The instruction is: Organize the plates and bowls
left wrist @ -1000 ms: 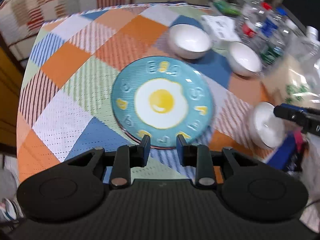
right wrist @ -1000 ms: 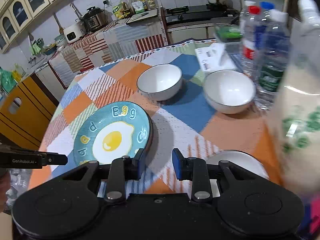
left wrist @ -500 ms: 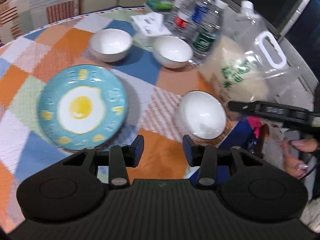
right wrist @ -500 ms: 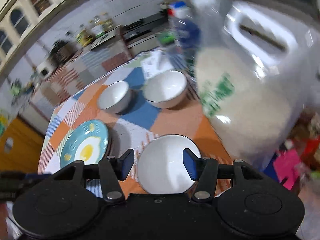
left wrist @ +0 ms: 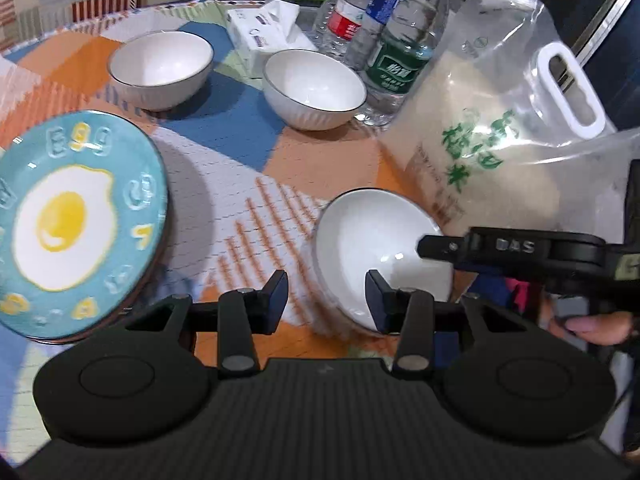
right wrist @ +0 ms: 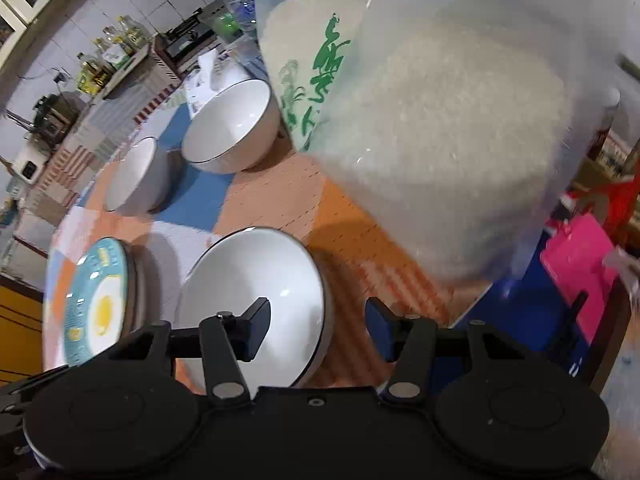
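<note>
Egg-print plate [left wrist: 76,220] at 9 o'clock, flat on checkered tablecloth [left wrist: 240,208]. Two white bowls [left wrist: 160,68] at 11–12 o'clock, untouched. Left gripper [left wrist: 327,294] parted, empty, beside near bowl [left wrist: 372,240] at 3 o'clock. Right gripper [right wrist: 316,322] straddles near bowl's right rim, jaws closing, pads not yet pressing. Rice bag [right wrist: 440,140] just beside, 1 o'clock. Step, judged: grasping near bowl. Next: pinch rim, lift clear of bag, stack on another bowl.

Teal fried-egg plate [left wrist: 76,220], white dark-rimmed bowls [left wrist: 160,66], orange-blue checked tablecloth [left wrist: 248,184]
</note>
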A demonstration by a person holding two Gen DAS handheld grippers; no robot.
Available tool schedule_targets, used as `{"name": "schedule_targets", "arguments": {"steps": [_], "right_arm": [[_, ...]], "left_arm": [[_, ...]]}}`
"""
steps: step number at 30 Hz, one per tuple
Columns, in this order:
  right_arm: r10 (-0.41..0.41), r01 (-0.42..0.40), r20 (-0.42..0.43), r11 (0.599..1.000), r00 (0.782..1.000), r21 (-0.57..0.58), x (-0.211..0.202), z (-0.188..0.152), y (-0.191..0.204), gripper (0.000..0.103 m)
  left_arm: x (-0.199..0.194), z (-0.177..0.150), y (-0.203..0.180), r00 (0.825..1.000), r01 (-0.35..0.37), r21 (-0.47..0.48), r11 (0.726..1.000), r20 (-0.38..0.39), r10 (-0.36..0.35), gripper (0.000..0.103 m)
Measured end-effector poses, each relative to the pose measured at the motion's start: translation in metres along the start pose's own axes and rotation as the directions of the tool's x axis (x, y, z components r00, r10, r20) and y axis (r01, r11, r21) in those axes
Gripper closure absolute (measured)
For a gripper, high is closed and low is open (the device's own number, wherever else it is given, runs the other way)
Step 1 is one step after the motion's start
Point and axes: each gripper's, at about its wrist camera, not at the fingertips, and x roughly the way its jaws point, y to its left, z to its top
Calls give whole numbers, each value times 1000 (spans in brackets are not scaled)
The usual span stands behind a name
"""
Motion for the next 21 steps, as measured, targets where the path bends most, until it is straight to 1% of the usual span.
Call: {"name": "schedule_targets", "arguments": {"steps": [2, 3, 6, 9, 10, 11, 12, 13, 14, 17, 21], "right_arm": [[-37, 39, 38, 999, 999, -28, 2, 5, 4, 47], [-40, 42, 44, 998, 998, -44, 2, 6, 5, 48], [-22, 24, 23, 998, 999, -65, 5, 5, 6, 49], [-52, 52, 1, 996, 999, -75, 12, 6, 7, 49], [-57, 57, -3, 995, 998, -78, 13, 5, 7, 49], [-60, 59, -6, 995, 998, -79, 14, 5, 7, 51], [-60, 59, -9, 995, 998, -81, 16, 5, 7, 65], [-60, 58, -20, 995, 998, -87, 18, 4, 7, 90], [-45, 43, -26, 995, 999, -85, 19, 3, 7, 97], [-60, 57, -21, 990, 998, -129, 17, 0, 12, 95], [-22, 17, -38, 992, 999, -122, 13, -4, 13, 95]], "left_arm": [[7, 0, -2, 1000, -14, -3, 1000, -16, 14, 62], [10, -1, -4, 999, -26, 5, 1000, -27, 26, 62], [20, -1, -6, 997, -42, 24, 999, -62, 44, 63], [29, -1, -3, 996, -33, 5, 999, -85, 33, 63], [31, -1, -1, 995, -24, -5, 1000, -92, 23, 66], [33, 0, 1, 995, -15, -23, 1000, -96, 13, 75], [34, 0, 3, 995, 8, -41, 999, -101, -12, 81], [35, 0, 4, 994, 20, -57, 998, -104, -26, 84], [36, 0, 3, 994, 13, -62, 998, -105, -19, 84], [34, -2, 0, 994, -7, -44, 999, -109, 2, 86], [24, -6, 1, 990, -27, -47, 999, -137, 20, 86]]}}
